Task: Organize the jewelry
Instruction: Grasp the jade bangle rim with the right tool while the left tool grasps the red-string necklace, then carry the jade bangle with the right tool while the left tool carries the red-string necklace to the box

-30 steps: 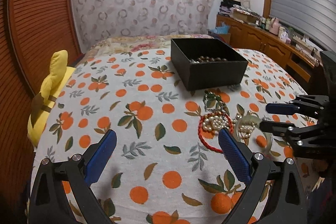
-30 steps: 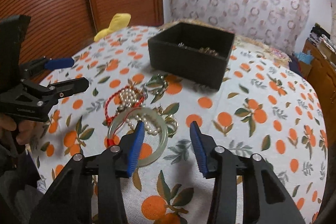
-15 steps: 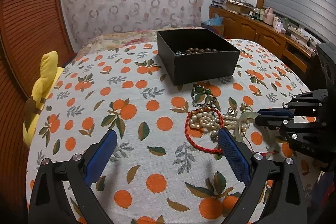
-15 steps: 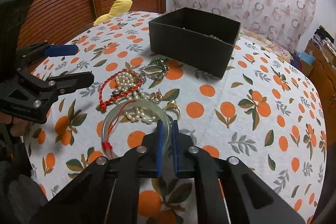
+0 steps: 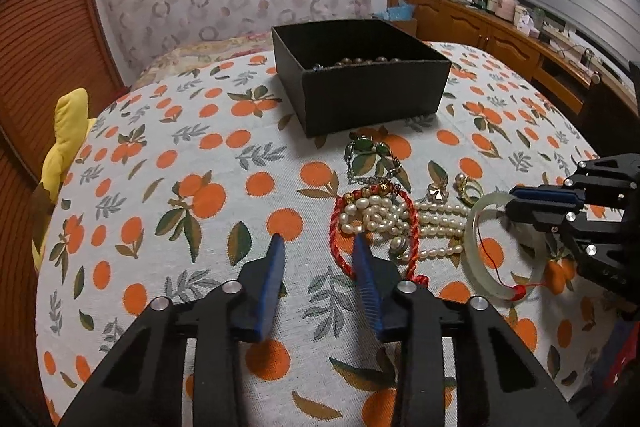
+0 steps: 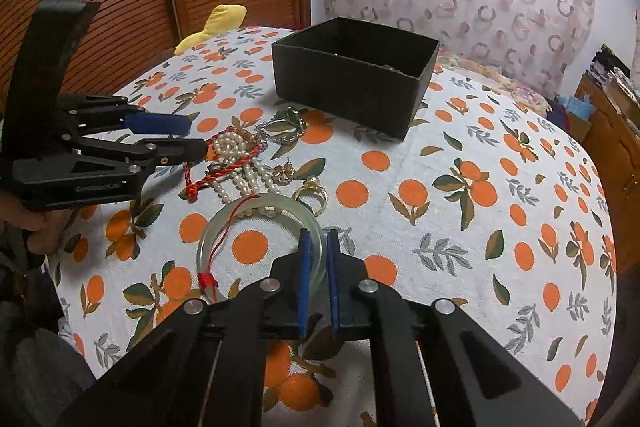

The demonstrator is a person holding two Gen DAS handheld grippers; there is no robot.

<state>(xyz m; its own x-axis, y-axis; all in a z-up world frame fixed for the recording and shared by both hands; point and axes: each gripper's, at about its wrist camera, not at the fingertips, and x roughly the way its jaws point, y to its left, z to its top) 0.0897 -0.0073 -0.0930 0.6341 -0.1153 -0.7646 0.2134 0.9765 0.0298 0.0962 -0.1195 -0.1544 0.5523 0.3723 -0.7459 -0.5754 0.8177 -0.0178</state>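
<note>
The bangle (image 6: 260,227) lies on the cloth (image 6: 460,187), its near rim clamped between the narrow pads of the right gripper (image 6: 318,239). A red string (image 6: 216,251) crosses it. Just beyond its far rim sit pearls (image 6: 240,175) and a gold ring (image 6: 312,193), with a red cord (image 5: 340,247) looped around more pearls. The left gripper (image 5: 318,243) is closing, its right finger over the cord and pearls; whether the pads touch them I cannot tell. Farther ahead of both grippers stands the black box (image 5: 360,95)
</note>
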